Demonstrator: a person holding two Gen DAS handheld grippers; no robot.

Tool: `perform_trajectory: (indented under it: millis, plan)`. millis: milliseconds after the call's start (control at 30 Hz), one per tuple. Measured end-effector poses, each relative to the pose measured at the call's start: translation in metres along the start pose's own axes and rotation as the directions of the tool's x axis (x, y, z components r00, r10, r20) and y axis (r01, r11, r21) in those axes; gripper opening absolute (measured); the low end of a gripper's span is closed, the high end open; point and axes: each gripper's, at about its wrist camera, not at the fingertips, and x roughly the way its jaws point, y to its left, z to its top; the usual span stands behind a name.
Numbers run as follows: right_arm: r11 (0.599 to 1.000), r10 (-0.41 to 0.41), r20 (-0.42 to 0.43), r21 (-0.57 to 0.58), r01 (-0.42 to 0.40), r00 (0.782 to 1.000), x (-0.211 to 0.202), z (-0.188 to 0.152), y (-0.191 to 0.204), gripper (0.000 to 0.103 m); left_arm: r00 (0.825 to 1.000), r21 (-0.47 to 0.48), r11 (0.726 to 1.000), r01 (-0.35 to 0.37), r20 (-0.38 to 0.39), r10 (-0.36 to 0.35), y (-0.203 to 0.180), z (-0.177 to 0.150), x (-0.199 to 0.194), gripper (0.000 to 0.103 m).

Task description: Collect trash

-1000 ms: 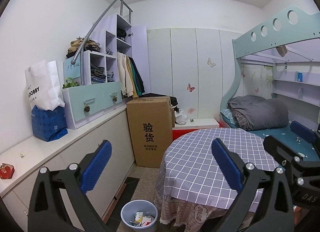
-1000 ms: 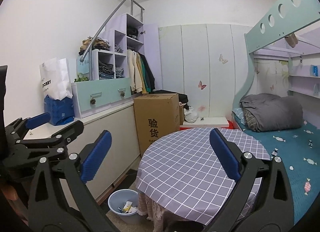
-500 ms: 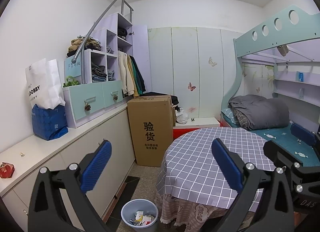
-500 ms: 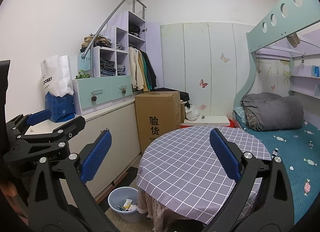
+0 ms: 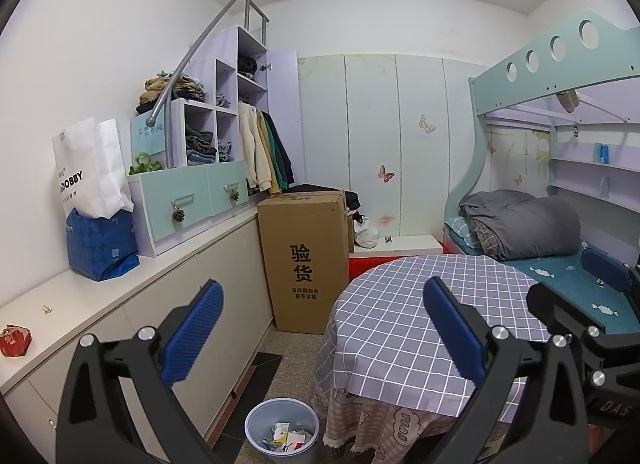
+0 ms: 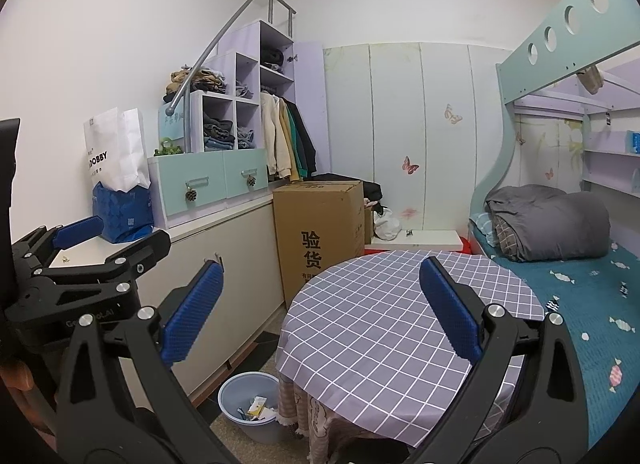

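The jaws of the left gripper (image 5: 322, 328) are spread wide with nothing between them, and the same is seen of the right gripper (image 6: 320, 318). Both are held up in the air at the near edge of a round table (image 5: 404, 328) covered with a grey checked cloth, on which no litter can be made out. Below the table's left edge, on the floor, a blue waste bin (image 5: 282, 434) is found; paper scraps and wrappers already lie in it. On the white counter (image 5: 120, 284) at the far left, a small crumpled red packet (image 5: 14, 340) is seen, well apart from both grippers; whether it is trash cannot be settled. The scene would fit a search before a pick as well as a pause after a drop into the bin. If more is to be gathered, a piece must be found and one open gripper brought around it.
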Motion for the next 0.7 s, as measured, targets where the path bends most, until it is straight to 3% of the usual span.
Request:
perform_trajectory:
  millis: [700]
  plan:
    - [1.000, 0.014, -0.017, -0.008, -0.014, 1.000, 0.0007, -0.0054, -0.0019, 0.097, 1.000, -0.008, 1.000, -0.003, -0.007, 0.003, 0.0037, 0.0006, 0.0019, 0.098]
